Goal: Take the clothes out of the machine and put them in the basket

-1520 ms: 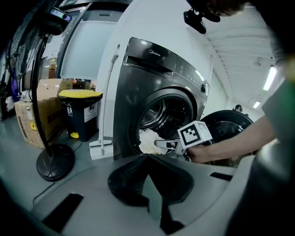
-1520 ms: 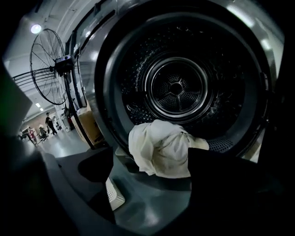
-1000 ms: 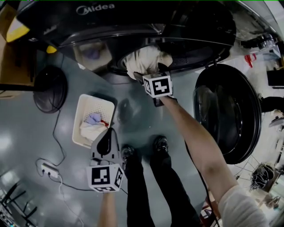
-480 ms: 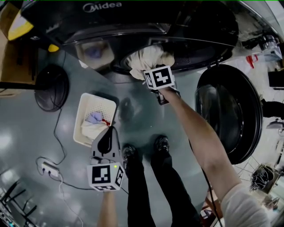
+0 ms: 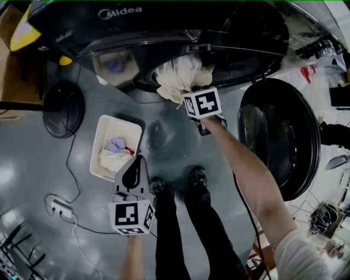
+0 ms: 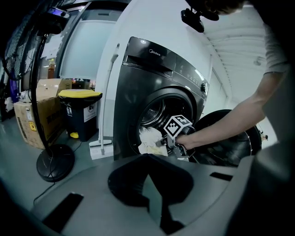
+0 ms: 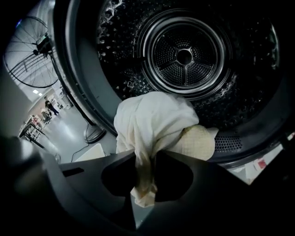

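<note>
A dark front-loading washing machine (image 5: 117,12) stands with its round door (image 5: 279,136) swung wide at the right. A white cloth (image 5: 178,76) hangs out of the drum mouth. My right gripper (image 5: 186,97) is at that mouth, its jaws closing with the white cloth (image 7: 152,120) pinched between them (image 7: 145,161). A cream waffle-textured cloth (image 7: 199,143) lies just behind it on the drum lip. My left gripper (image 5: 133,164) hangs shut and empty over the floor beside the white basket (image 5: 94,158), which holds several clothes (image 5: 114,153). The left gripper view shows the white cloth (image 6: 148,140) too.
A fan's round base (image 5: 62,109) and a power strip (image 5: 59,209) with its cable lie left of the basket. The person's feet (image 5: 198,178) stand before the machine. A yellow-lidded bin (image 6: 79,113) and a cardboard box (image 6: 32,120) stand to the machine's left.
My right gripper has drawn back a little from the drum mouth toward the right, and more of the white cloth now hangs out. The left gripper has stayed put.
</note>
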A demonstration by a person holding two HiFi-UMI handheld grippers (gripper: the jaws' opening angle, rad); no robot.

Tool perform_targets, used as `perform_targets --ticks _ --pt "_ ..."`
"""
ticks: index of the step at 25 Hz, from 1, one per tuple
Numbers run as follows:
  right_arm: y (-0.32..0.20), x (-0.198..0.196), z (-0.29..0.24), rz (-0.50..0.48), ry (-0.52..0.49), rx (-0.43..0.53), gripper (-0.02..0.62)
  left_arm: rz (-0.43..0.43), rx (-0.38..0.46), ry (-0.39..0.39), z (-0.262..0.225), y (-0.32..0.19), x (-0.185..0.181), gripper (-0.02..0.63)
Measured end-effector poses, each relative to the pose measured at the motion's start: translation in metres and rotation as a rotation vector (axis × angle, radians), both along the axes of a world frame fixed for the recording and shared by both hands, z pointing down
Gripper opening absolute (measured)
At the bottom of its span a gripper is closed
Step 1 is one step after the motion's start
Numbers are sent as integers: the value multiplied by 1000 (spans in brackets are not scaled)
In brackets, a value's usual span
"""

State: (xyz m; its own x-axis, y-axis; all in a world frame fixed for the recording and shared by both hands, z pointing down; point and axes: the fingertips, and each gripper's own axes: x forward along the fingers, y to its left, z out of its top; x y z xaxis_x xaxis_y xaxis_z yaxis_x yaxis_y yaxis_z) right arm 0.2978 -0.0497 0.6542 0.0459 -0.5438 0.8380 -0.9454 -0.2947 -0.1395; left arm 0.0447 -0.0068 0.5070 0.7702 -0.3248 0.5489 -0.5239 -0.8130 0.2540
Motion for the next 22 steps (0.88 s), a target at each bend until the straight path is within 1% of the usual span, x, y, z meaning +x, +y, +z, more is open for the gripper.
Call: perform_targets --ticks 4,7,13,18,22 --pt "28 -14 -7 -6 -6 21 72 -1 -2 7 -6 2 3 17" --pt "51 -28 -13 7 -20 41 71 4 -2 14 -10 5 6 18" --pt "97 -64 -27 -7 -25 84 69 9 1 17 -11 11 8 17" --pt "140 -96 -49 17 -43 128 63 10 -6 18 -14 16 7 18" --pt "156 -109 -75 57 -71 189 63 6 -4 22 -16 15 6 17"
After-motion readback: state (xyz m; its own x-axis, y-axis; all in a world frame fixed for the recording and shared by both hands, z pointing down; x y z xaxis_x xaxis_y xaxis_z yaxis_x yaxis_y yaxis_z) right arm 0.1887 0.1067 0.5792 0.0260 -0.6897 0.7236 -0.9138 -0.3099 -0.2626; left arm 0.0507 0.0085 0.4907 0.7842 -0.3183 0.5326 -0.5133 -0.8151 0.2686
